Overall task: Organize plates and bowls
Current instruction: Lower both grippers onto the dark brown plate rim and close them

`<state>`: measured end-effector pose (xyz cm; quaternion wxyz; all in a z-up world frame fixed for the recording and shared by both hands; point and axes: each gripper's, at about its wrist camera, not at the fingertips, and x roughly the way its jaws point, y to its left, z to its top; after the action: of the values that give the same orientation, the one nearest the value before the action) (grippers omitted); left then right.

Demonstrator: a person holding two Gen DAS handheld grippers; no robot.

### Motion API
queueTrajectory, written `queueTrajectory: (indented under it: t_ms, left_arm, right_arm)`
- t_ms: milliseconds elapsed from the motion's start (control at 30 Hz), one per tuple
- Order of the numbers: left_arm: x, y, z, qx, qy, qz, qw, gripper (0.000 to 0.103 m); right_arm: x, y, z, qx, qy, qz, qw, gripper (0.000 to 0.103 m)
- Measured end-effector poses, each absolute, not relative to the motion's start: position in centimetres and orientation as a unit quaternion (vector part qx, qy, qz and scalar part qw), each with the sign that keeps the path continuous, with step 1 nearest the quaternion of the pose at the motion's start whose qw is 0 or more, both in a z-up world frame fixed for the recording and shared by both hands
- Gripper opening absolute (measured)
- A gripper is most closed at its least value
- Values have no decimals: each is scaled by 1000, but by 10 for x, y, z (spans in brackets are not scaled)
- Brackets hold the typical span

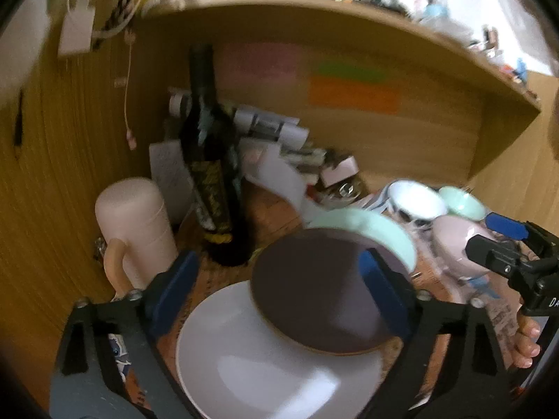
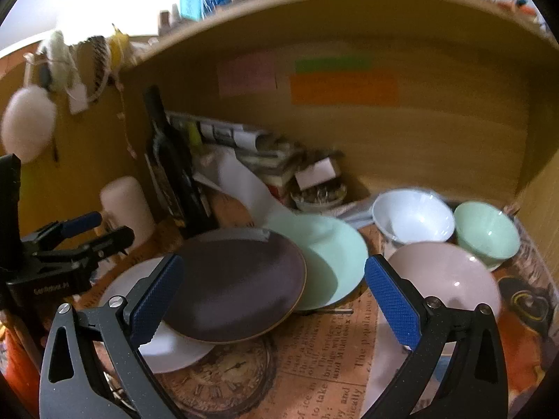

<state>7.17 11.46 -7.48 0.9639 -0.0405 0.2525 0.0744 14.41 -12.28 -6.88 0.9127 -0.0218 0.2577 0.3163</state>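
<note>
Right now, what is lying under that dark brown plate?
The dark brown plate overlaps a white plate on one side and a mint plate on the other; the covered parts are hidden.

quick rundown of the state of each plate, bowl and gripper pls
dark plate: tilted, overlapping the white and mint plates
white plate: flat, partly under the dark plate
mint plate: partly under the dark plate
white bowl: upright, empty
mint bowl: upright, empty
pink bowl: upright, empty
left gripper: open, holding nothing
right gripper: open, holding nothing
</note>
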Motion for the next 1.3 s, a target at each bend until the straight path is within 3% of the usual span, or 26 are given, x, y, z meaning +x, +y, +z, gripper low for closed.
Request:
queueTrajectory:
  t_ms: [200,267,400,567,767,967,1300]
  left_arm:
    - [97,137,-101,-50,302,69,950,77]
    - [105,142,-109,-53,318,67,944,75]
    - [116,150,-119,-58,345,55,935,68]
    - [137,160,-131,-71,384,33,920,46]
    - [154,167,-140,-83,413,19,907,30]
    - [164,171,-142,-96,436,3,895,23]
    - [173,169,-144,-104,461,-24,881,21]
  right_arm:
    - [169,-110,-92,-35,299,300,905,98]
    - [177,-106,-99,-40,314,296,901,86]
    - [191,-103,-114,-37,351,294,888,73]
    - [199,-101,-125,-39,379,291,877,56]
    - [206,-101,-132,-34,399,289,869,46]
    - [211,-97,-138,-30,421,297,857,34]
    - [215,-87,-143,-23,435,319,842,33]
